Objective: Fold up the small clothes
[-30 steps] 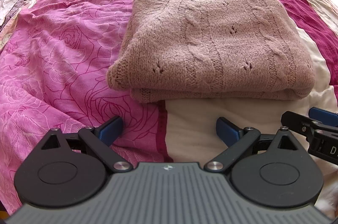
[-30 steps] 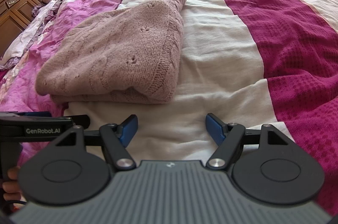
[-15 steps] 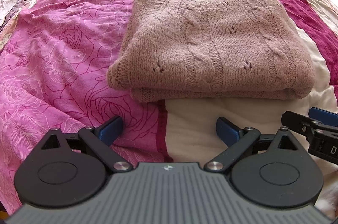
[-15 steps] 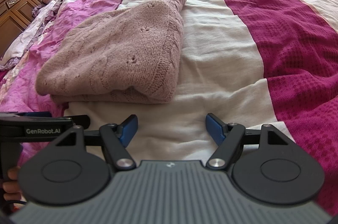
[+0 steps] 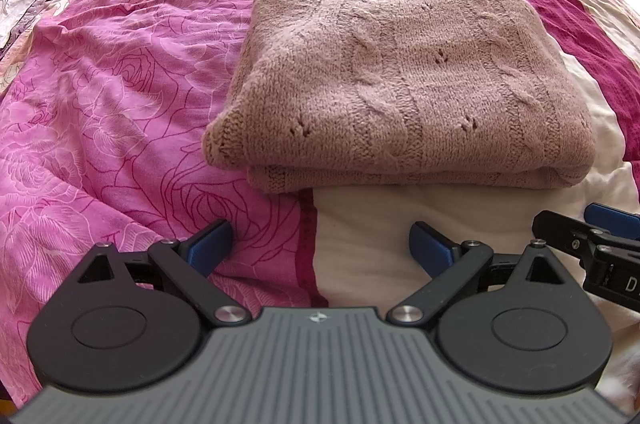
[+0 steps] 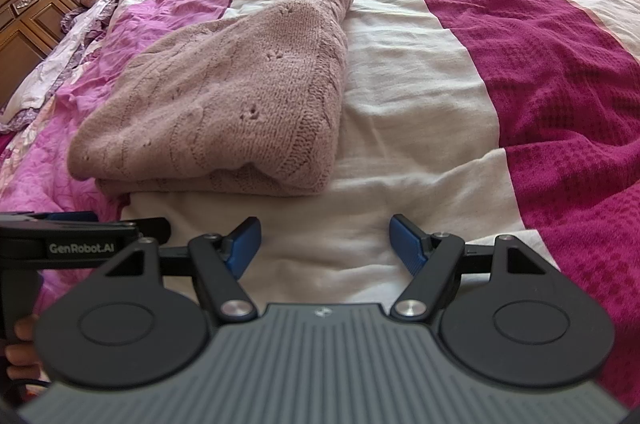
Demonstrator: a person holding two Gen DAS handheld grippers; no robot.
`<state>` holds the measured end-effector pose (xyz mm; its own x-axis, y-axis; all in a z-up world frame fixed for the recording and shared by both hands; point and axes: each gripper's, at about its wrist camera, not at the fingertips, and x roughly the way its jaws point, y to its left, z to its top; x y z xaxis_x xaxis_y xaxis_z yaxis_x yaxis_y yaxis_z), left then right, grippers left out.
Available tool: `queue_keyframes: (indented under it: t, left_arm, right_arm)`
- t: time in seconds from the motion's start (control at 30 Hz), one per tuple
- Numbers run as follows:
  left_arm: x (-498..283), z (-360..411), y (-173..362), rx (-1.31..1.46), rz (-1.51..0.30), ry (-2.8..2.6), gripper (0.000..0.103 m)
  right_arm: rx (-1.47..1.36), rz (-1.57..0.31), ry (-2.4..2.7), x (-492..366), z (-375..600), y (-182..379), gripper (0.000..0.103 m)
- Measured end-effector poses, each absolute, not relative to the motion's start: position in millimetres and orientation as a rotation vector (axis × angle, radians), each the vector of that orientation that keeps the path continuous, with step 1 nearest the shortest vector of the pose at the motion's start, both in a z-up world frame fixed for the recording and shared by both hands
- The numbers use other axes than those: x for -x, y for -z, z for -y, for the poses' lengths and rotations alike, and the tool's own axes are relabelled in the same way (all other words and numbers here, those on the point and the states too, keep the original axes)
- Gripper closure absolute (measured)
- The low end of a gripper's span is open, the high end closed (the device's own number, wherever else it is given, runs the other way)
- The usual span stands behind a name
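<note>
Looking along the left gripper [image 5: 320, 244], its blue pads are seen spread wide at the lower middle of the frame, with nothing between them. A pink knitted sweater [image 5: 400, 84] lies folded in the centre, on the striped bedspread [image 5: 120, 84], just beyond the pads and untouched. Part of the right gripper [image 5: 592, 248] shows at the lower right edge.

From the right wrist view, the right gripper's own fingers [image 6: 244, 244] are likewise parted and empty. The sweater sits at centre left, a stacked double edge facing the camera. It is judged soft, light and floppy, liable to sag; it would best be pinched at the near corners through both layers.
</note>
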<state>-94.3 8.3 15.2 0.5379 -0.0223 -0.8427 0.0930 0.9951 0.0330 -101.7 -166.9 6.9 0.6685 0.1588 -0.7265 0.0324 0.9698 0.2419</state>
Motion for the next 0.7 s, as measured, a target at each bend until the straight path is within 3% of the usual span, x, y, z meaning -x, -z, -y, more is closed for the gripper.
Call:
queue_keyframes:
  t: [0.7]
  left_arm:
    - [95.3,-6.9,-15.5,-0.079,-1.004,0.069,0.004]
  right_arm:
    - [-0.244,-0.838,-0.072,101.8,166.8,-7.2,0.03]
